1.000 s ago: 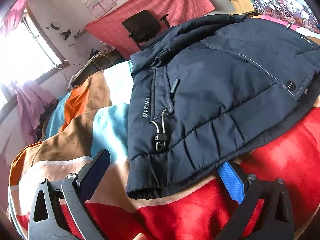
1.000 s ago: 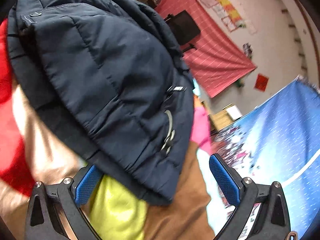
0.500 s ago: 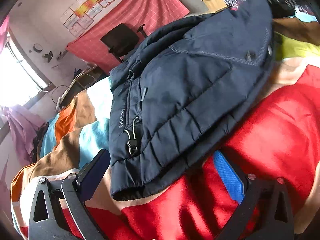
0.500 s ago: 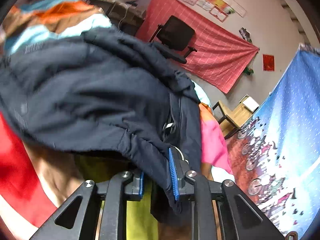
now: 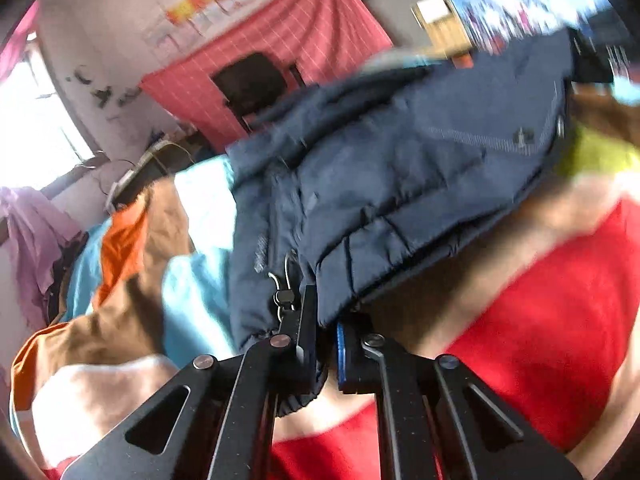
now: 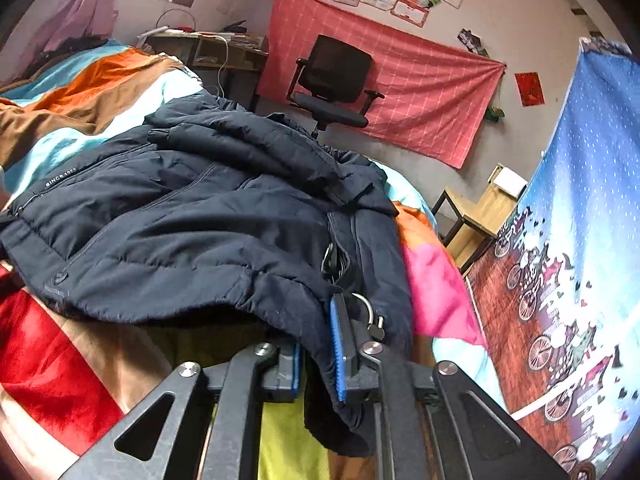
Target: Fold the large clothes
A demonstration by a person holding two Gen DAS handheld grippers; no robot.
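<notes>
Jacket [image 6: 192,236] hem corners pinched by left gripper [image 5: 326,332] and right gripper [image 6: 316,354].

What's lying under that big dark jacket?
Under the navy jacket is a patchwork bedspread in red, tan, yellow and turquoise. Both tongs, left and right, pinch its hem. The jacket hides whatever lies beneath its middle.

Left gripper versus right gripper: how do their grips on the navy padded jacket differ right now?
The left gripper pinches the navy padded jacket at the hem corner beside the "SINCE" lettering; the right gripper pinches the opposite corner, over the yellow-green blanket patch. The left view is motion-blurred, the right sharp. Both have just closed on fabric.
</notes>
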